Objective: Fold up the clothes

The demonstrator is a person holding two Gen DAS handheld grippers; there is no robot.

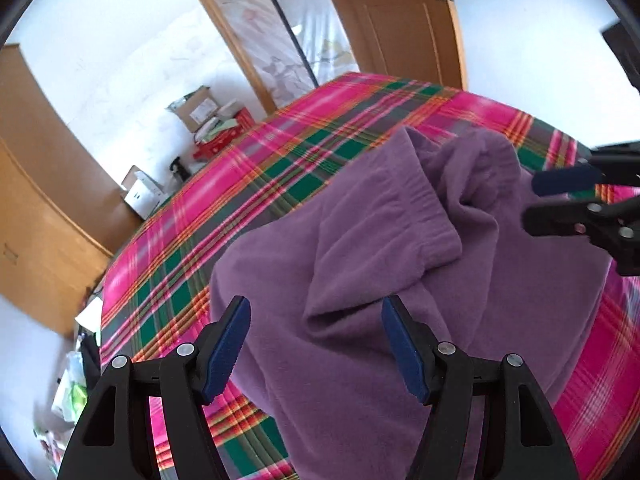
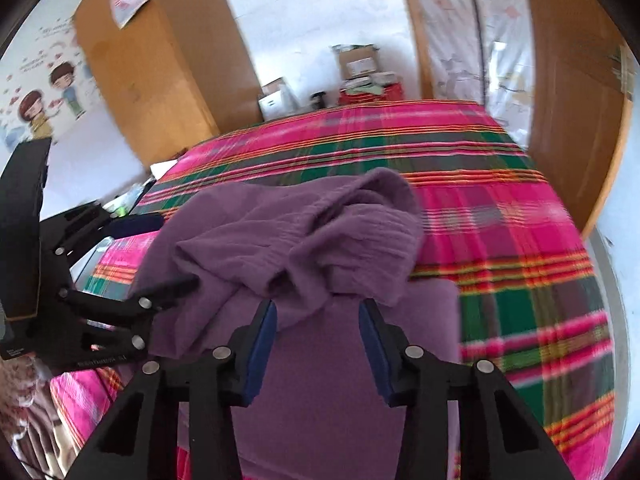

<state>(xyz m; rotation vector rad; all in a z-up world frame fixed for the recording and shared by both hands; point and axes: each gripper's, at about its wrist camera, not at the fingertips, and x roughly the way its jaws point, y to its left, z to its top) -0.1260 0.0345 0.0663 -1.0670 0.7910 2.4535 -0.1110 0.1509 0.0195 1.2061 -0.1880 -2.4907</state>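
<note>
Garment: soft purple fleece garment (image 1: pixel 360 280), limp and light, bunched on the pink-green plaid bed cover (image 1: pixel 240 168).
Grasp: ribbed hem (image 2: pixel 360 224), taken at the garment's far edge.
Left hand-held gripper (image 1: pixel 316 344): spread wide, nothing held.
Right hand-held gripper (image 2: pixel 318 344): part open over the garment, nothing pinched.

Garment (image 1: pixel 360 272) was plain purple; bedcover (image 1: pixel 248 168) was pink, green, grey and orange plaid; gripper pads (image 1: pixel 226 350) were dark blue on black.
</note>
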